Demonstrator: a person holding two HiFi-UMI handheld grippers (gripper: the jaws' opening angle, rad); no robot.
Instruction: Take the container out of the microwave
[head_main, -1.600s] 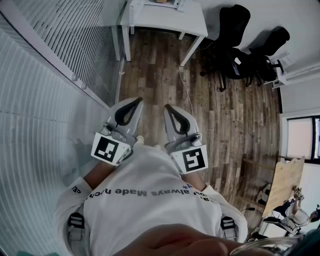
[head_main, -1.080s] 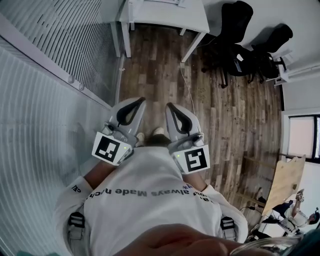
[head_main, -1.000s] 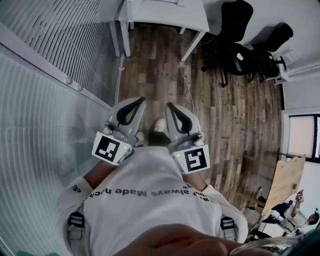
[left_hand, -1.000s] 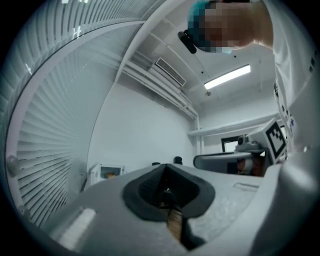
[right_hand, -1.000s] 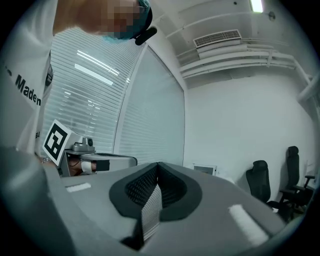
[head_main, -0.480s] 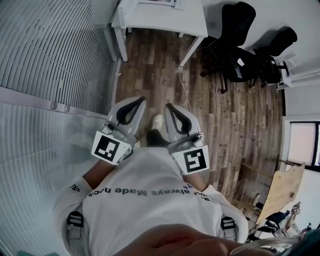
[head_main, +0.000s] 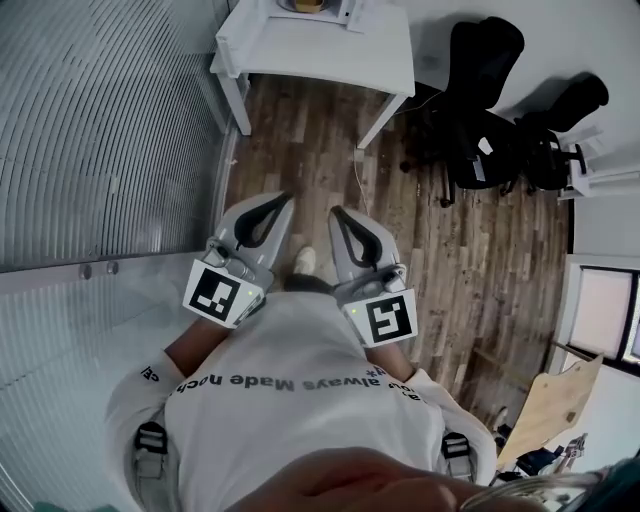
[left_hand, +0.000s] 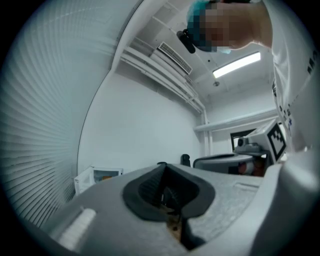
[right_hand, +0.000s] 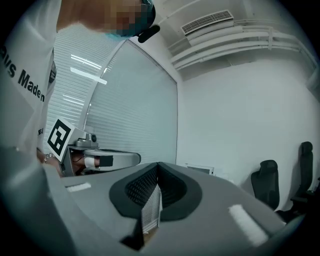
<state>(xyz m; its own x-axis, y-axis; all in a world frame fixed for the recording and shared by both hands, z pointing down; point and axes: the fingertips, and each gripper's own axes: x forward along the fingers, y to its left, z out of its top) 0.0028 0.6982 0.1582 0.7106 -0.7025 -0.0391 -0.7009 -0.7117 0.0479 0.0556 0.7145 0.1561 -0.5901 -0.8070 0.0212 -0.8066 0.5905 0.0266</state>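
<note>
Sitting inside the open white microwave (left_hand: 97, 178) on the white table (head_main: 330, 45), the container (left_hand: 106, 176) shows only as a small orange-yellow shape, too far off for detail. A wood floor (head_main: 470, 250) runs to black chairs (head_main: 480, 110), and a ribbed wall (head_main: 100, 130) lines the left. The left gripper (head_main: 276, 200) and right gripper (head_main: 337, 212) are both pressed together and empty. Since half a second ago, more of the table has come into view.

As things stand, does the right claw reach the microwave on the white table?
Probably not yet. The right claw, shut, is a stretch of wooden floor away from the white table bearing the microwave. The way ahead looks open.
</note>
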